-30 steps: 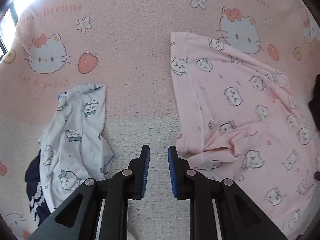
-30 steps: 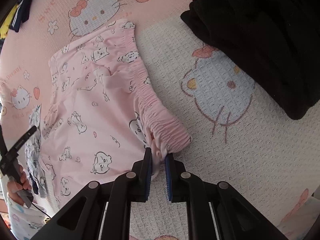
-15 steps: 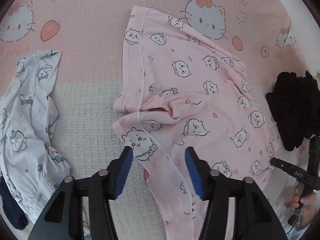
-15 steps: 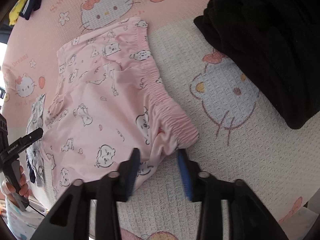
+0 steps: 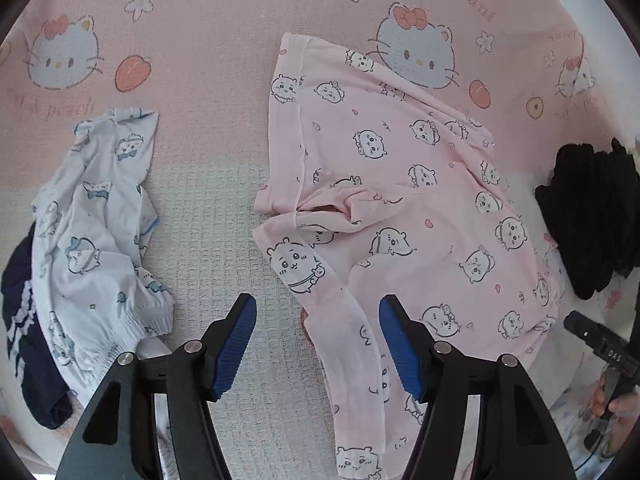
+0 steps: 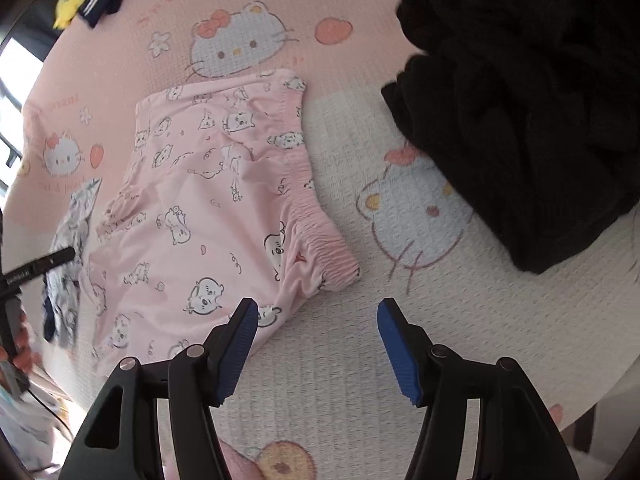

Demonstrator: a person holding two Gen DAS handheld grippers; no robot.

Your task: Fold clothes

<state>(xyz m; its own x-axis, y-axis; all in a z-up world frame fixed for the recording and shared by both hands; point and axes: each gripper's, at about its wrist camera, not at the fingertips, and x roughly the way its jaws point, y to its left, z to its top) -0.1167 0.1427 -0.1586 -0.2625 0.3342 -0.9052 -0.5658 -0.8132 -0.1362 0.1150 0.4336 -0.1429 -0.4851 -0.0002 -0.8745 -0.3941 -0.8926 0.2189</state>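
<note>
Pink pajama shorts lie spread on the bed, released a second ago by the right gripper, whose jaws now gape wide and empty beside the waistband. The left gripper, also opened wide, hovers empty over the near leg, ready for folding.

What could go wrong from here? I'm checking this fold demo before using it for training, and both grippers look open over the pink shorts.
1. The pink shorts have a bunched fold near the crotch; folding now would likely trap that wrinkle.
2. The left gripper is open over one leg hem only, so closing there could drag the shorts askew.
3. The right gripper is open with the elastic waistband just ahead; the black garment lies close by and could snag.
</note>
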